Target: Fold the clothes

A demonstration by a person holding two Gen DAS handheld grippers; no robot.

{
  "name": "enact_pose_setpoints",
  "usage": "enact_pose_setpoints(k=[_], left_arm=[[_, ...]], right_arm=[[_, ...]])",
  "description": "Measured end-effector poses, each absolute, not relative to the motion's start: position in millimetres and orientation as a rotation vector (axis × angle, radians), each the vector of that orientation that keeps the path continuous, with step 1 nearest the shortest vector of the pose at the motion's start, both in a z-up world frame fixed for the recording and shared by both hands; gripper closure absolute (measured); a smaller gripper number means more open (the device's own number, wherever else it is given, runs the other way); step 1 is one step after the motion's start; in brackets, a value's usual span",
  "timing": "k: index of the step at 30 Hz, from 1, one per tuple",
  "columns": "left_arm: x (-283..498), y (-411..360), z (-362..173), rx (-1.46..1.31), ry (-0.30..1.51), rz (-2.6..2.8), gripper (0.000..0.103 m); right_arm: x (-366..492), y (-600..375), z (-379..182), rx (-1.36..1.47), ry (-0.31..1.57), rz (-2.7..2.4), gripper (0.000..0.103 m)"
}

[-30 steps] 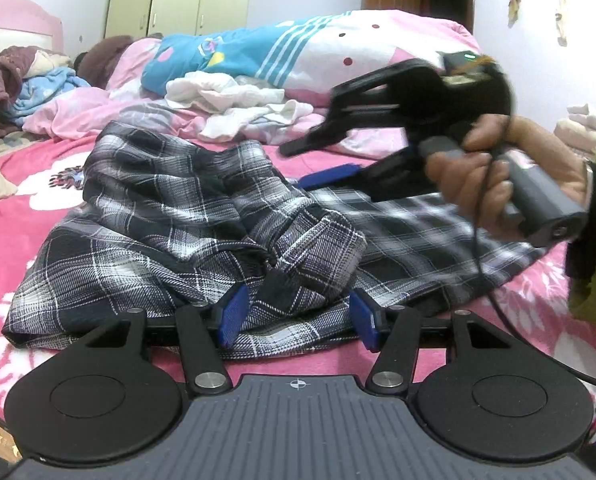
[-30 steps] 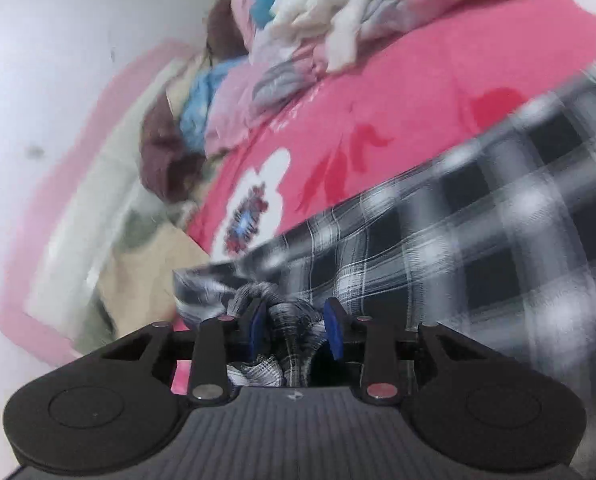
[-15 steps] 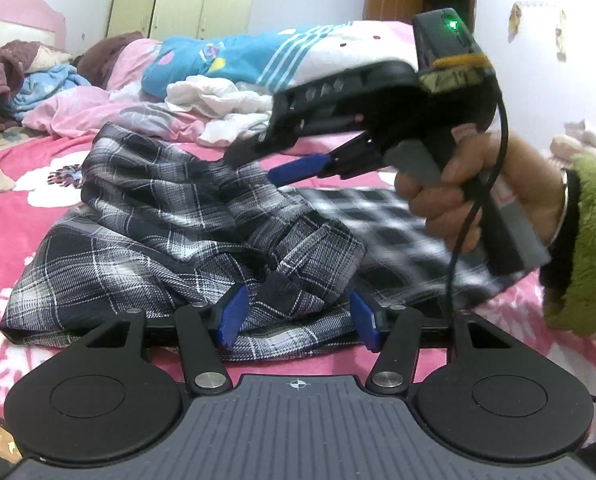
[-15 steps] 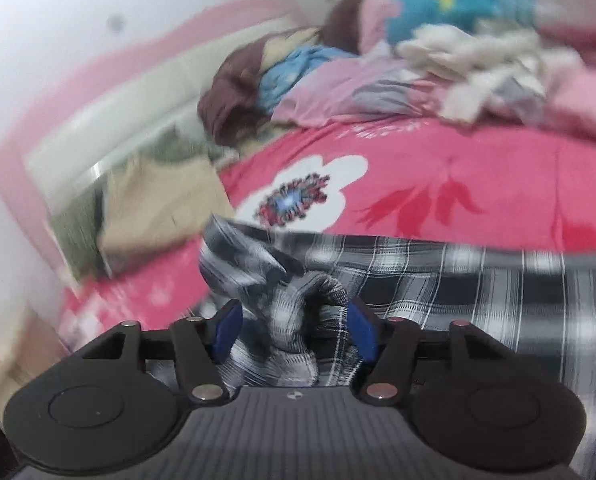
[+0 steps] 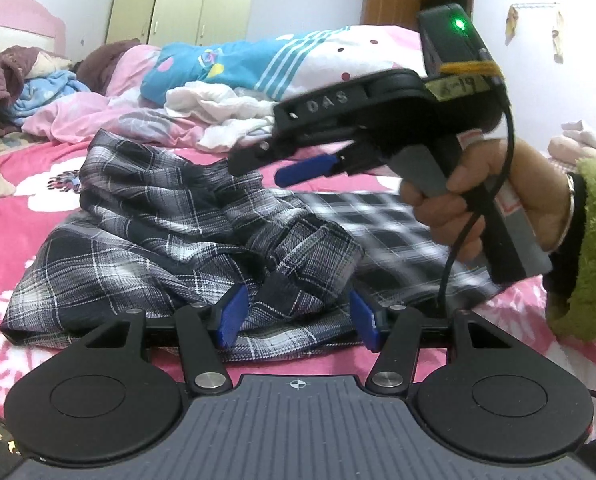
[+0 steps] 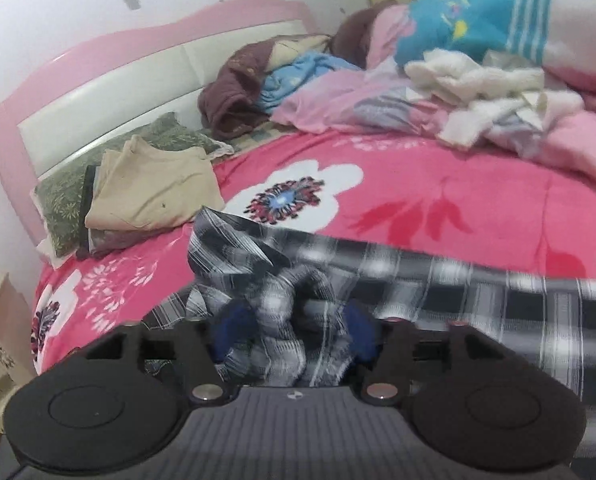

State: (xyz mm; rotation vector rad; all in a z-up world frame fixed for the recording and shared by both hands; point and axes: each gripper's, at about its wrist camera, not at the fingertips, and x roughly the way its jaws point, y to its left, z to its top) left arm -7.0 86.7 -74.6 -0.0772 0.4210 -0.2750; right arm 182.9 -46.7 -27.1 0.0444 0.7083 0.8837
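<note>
A black-and-white plaid shirt [image 5: 170, 240] lies crumpled on the pink flowered bedspread [image 5: 18, 196]. My left gripper [image 5: 296, 316] is open just above the shirt's near edge, with a fold of cloth between its blue pads, untouched. My right gripper [image 5: 286, 164] is held in a hand above the shirt's middle, open and empty. In the right wrist view the right gripper [image 6: 290, 332] hangs open over a bunched part of the shirt [image 6: 266, 280], which spreads to the right.
A heap of pink, white and blue bedding [image 5: 226, 76] lies at the back of the bed. Folded beige clothes [image 6: 150, 188] sit on a green pillow by the pink headboard [image 6: 98, 72]. A wardrobe [image 5: 182, 0] and door stand behind.
My right gripper has opened, let go of the bunched shirt cloth, and risen above the shirt while turning level. My left gripper has stayed in place, open.
</note>
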Motion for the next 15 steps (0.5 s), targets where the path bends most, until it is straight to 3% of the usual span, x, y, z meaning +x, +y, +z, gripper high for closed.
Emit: enact_pose_setpoints(k=[6,15], left_arm=[[-6.8,85.8,-75.1,-0.068,0.423,-0.275,0.047],[-7.2,86.5,-76.3,-0.067,0.421,-0.275,0.046]], right_arm=[[189.1,-39.6,-33.2,0.000,0.743,0.892,0.038],[170.1,-56.8,-31.0,0.069,0.716,0.931,0.048]])
